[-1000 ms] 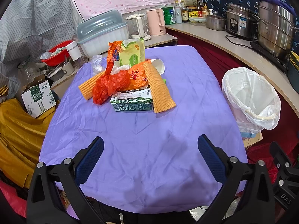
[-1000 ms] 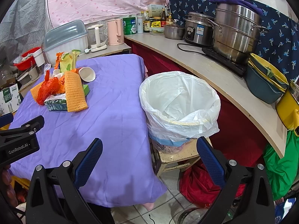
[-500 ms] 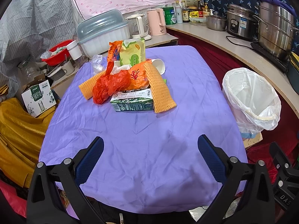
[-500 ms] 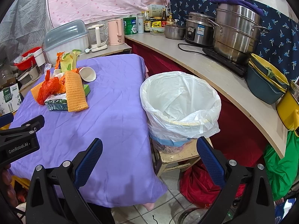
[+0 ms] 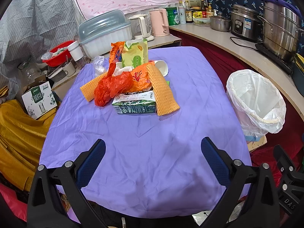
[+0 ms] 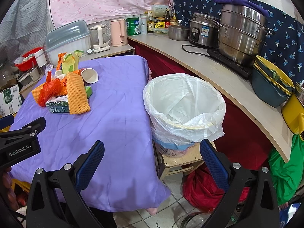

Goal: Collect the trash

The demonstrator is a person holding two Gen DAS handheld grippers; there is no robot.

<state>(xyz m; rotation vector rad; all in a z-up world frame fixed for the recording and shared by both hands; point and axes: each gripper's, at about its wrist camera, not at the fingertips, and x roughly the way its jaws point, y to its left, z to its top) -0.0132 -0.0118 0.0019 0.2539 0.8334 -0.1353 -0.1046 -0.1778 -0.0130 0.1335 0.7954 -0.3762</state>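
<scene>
Covering the worktop [image 5: 171, 142] is a purple cloth, with the white-lined bin [image 6: 182, 110] standing just beside its right edge. Trash pile [image 5: 131, 87] sits mid-worktop, untouched; my left tool [image 5: 153, 157] and right tool [image 6: 152, 159] both gape wide, holding nothing.

Ahead of the left claw [image 5: 153, 157], the purple bench [image 5: 148, 152] lies bare from the near edge up to the trash heap [image 5: 131, 87] at 12 o'clock, which blocks the middle. Bare cloth runs past the heap at 10 and 2 o'clock. The lined bin [image 6: 183, 110] stands just beside the bench edge at the right claw's [image 6: 152, 159] 1 o'clock, its mouth unobstructed from above. Pots [image 6: 241, 34] crowd the curved counter [image 6: 218, 76] beyond, at 2 o'clock.
</scene>
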